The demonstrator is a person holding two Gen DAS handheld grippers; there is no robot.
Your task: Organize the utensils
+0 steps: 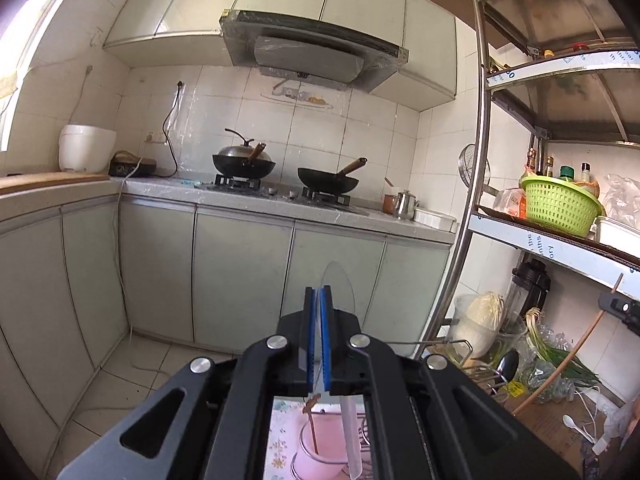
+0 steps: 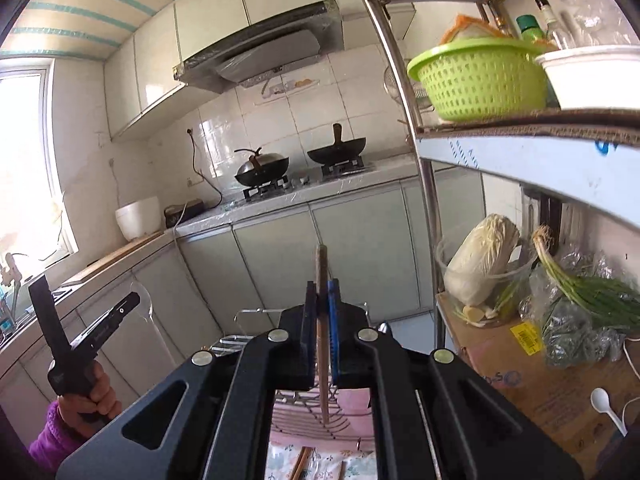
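Right wrist, chopstick [image 2: 321, 280] clamped upright in right gripper [image 2: 321, 300]

Clear spoon [image 1: 339, 284], wooden chopstick [image 2: 321, 276], upright.

Black left gripper [image 1: 319, 300], blue pads [image 1: 325, 340], silver screws [image 1: 278, 341], purple sleeve [image 2: 48, 436]

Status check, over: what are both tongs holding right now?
Left tongs shut on clear plastic spoon, held upright. Right tongs shut on wooden chopstick. Pink holder below the left tongs. Nothing blocking.
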